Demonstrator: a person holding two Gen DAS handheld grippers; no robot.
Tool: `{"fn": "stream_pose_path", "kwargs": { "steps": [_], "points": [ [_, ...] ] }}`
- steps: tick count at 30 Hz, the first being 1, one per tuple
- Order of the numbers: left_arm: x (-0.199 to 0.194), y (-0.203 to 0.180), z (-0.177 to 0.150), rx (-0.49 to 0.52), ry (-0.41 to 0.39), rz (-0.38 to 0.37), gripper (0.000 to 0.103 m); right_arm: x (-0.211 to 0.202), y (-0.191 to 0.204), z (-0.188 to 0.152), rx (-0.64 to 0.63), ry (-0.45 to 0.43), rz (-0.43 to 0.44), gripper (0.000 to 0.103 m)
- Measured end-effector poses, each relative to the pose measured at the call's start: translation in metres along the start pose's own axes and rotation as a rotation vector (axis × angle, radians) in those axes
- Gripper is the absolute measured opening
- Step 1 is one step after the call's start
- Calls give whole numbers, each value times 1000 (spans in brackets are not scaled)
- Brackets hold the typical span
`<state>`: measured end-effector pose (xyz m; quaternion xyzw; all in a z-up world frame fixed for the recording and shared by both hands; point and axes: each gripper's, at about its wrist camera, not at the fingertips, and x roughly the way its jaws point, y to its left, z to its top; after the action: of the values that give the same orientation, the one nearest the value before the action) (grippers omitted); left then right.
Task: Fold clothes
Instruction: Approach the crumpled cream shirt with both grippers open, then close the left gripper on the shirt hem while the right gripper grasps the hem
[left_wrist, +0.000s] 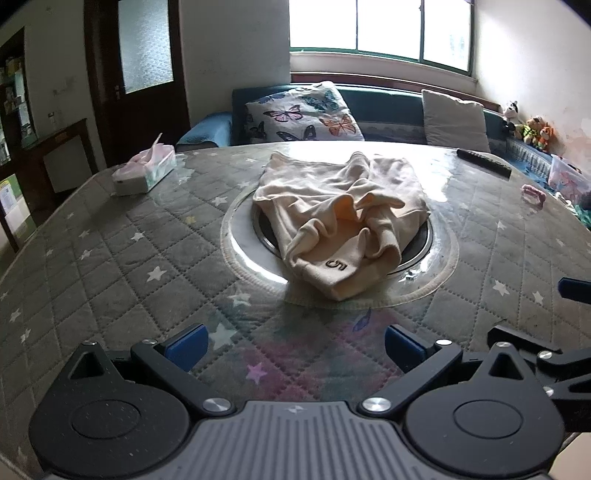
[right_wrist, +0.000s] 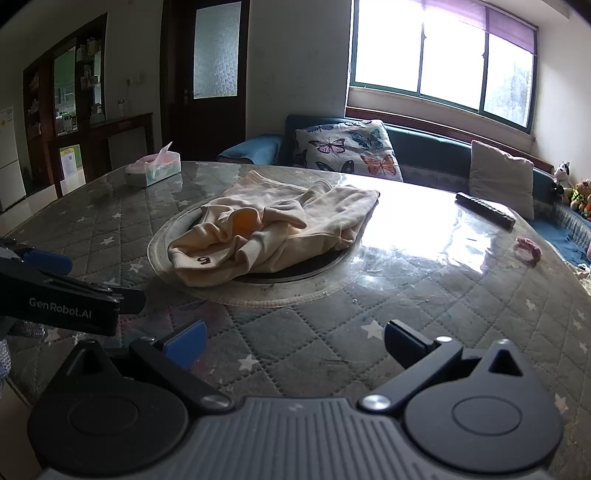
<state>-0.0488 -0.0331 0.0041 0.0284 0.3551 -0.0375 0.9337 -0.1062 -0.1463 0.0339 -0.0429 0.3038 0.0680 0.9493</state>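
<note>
Quilted star-pattern table (left_wrist: 110, 266), tissue box (left_wrist: 144, 170), remote control (right_wrist: 484, 210), butterfly cushion (left_wrist: 304, 112), grey cushion (right_wrist: 502, 177), plush toys (left_wrist: 532, 127)

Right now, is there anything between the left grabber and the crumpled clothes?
No. In the left wrist view, only bare quilted table cover lies between the open left gripper and the cream garment.

A home living room: a sofa (left_wrist: 388, 110) with a butterfly pillow (left_wrist: 303, 112) under the window (left_wrist: 380, 29), soft toys (left_wrist: 535, 129) far right.
</note>
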Motion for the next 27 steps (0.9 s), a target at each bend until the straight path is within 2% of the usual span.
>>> {"fn": "stream_pose_path", "kwargs": {
  "steps": [16,27],
  "points": [
    [31,-1,20,6,56,-7,103,30,-12,11,18,50,29,103],
    [55,2,35,10,77,-18,101,57,-13,29,5,87,65,99]
  ]
}}
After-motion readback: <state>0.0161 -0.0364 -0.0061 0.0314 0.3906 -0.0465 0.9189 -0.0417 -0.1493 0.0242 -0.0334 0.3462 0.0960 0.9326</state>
